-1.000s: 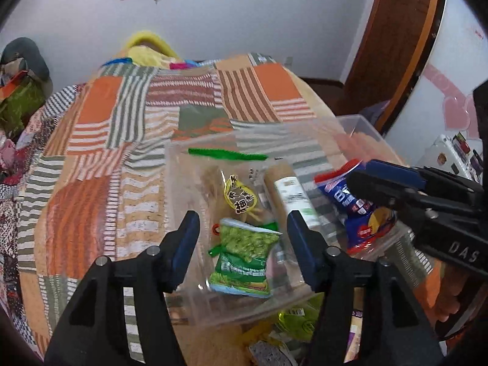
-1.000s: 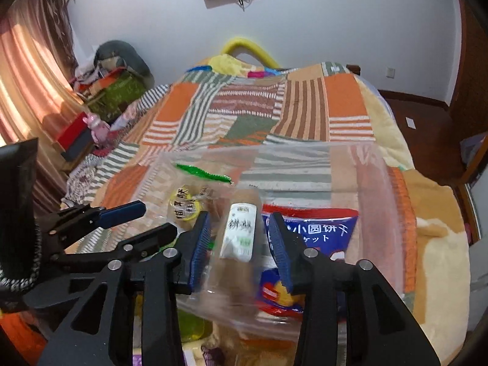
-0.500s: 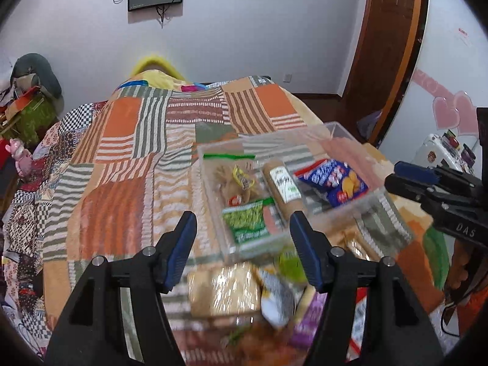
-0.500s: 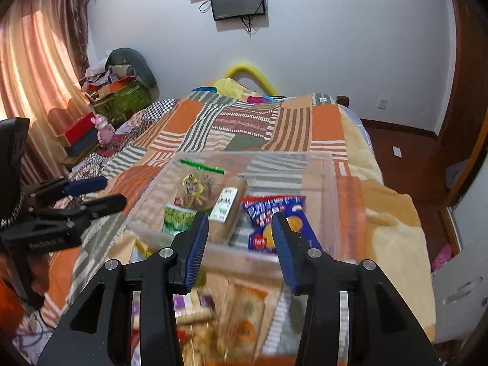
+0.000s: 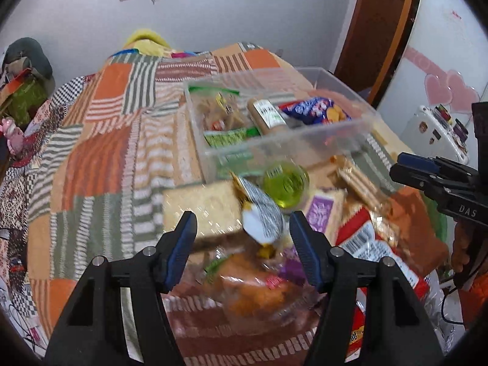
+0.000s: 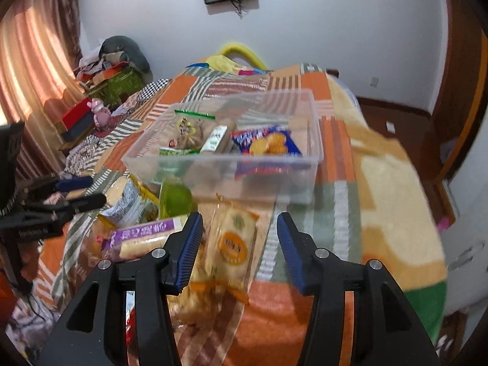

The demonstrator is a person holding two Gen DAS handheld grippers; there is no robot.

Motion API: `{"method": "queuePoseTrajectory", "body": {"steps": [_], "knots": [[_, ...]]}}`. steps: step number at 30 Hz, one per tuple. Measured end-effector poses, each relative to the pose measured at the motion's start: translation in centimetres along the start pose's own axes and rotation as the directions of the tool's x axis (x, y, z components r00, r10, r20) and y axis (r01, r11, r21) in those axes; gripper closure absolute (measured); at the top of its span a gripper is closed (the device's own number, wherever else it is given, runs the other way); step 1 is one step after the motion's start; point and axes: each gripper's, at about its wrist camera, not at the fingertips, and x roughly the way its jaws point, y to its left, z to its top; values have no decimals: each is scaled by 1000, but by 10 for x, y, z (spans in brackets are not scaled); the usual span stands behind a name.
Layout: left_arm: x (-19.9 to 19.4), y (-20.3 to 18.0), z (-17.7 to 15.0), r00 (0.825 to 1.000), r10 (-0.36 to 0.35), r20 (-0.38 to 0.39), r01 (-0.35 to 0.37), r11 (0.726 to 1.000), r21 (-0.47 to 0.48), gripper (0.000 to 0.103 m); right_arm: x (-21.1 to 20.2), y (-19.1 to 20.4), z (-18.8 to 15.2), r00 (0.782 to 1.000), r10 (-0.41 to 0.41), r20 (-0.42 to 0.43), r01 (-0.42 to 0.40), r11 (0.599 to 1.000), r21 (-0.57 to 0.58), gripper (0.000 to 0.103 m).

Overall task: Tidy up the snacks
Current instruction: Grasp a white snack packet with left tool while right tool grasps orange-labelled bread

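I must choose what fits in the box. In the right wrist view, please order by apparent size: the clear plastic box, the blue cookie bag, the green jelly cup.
Largest to smallest, as they look:
1. clear plastic box
2. blue cookie bag
3. green jelly cup
The cup lies nearer the camera, so its true size against the bag is unsure.

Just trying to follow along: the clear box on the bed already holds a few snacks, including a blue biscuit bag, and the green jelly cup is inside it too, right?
Not quite. The clear box does hold several snacks, the blue biscuit bag among them, but the green jelly cup sits outside it, on the quilt just in front of its near wall with the loose snacks. The right wrist view shows this.
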Motion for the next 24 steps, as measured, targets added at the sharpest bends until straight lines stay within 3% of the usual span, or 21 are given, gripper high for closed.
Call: {"method": "queuePoseTrajectory", "body": {"steps": [7,17,20,22,24], "knots": [[26,-6,-6,998,-41,-37,39,999,-37,60,22,0,-16,998,19,-53,-17,999,27,56],[41,-15,3,1000,11,8,-11,1000,-2,61,45,2,-21,995,24,-101,-22,1000,21,56],[42,-15,4,1000,19,22,-19,1000,-2,68,49,-2,-24,994,25,-103,-22,999,33,57],[40,-13,5,1000,11,22,-10,1000,-10,73,49,-5,-24,994,29,-101,-25,999,44,69],[38,-12,5,1000,-3,18,4,1000,-18,75,47,-7,-25,994,35,-100,-30,998,51,72]]}}
